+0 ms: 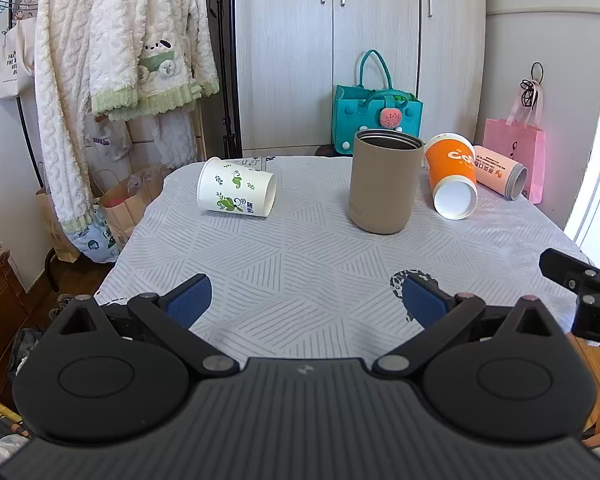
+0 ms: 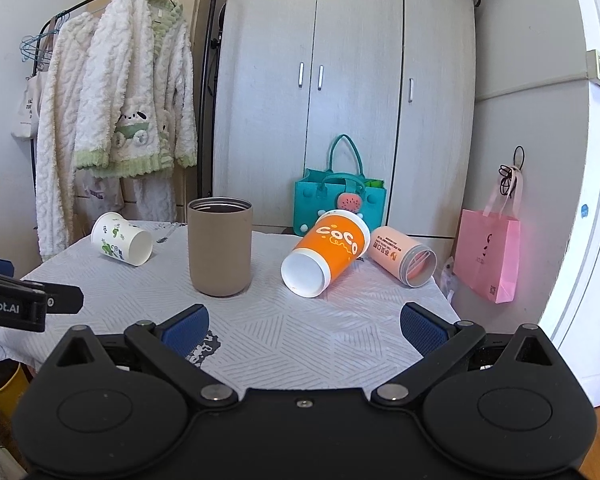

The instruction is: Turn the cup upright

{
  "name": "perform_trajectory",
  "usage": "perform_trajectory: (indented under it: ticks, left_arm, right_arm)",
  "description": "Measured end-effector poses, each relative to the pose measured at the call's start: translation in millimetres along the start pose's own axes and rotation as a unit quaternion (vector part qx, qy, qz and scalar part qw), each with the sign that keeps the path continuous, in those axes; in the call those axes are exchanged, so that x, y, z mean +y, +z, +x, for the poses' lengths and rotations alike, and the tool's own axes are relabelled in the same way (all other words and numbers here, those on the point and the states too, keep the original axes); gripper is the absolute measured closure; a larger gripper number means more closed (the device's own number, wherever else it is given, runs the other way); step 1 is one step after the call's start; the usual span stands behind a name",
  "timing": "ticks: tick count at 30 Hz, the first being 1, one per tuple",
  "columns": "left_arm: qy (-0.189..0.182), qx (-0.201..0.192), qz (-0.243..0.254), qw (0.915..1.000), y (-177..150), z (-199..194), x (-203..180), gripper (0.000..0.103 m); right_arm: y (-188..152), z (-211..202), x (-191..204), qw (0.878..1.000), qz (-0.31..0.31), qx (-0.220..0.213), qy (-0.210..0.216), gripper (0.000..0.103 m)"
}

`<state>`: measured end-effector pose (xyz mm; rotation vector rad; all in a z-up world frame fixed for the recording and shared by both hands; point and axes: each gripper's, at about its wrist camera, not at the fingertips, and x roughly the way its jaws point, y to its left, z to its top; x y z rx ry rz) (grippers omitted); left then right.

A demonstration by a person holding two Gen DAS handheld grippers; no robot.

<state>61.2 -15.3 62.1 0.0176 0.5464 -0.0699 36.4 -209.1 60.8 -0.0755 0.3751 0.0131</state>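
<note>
A white paper cup with green prints (image 1: pixel 236 192) (image 2: pixel 121 243) lies on its side at the table's far left. An orange cup (image 1: pixel 451 174) (image 2: pixel 327 252) lies tipped with its mouth toward me, and a pink cup (image 1: pixel 500 172) (image 2: pixel 403 255) lies on its side to its right. A tan tumbler (image 1: pixel 384 182) (image 2: pixel 220 246) stands upright between them. My left gripper (image 1: pixel 306 300) is open and empty above the near table. My right gripper (image 2: pixel 305 326) is open and empty, in front of the orange cup.
The table has a grey patterned cloth (image 1: pixel 300 248). A teal bag (image 1: pixel 376 116) and a wardrobe (image 2: pixel 340 100) stand behind it. A pink bag (image 2: pixel 488 256) hangs at the right. A rack of robes (image 1: pixel 112 60) and paper bags (image 1: pixel 124 200) stand at the left.
</note>
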Motion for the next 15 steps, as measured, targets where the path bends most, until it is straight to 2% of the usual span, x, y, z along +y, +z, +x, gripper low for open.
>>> perform_trajectory:
  ticks: [15]
  left_arm:
    - [0.02, -0.005, -0.002, 0.9998, -4.0, -4.4, 0.5, 0.0]
  right_arm:
    - [-1.6, 1.2, -1.1, 1.0, 0.008, 0.002, -0.01, 0.0]
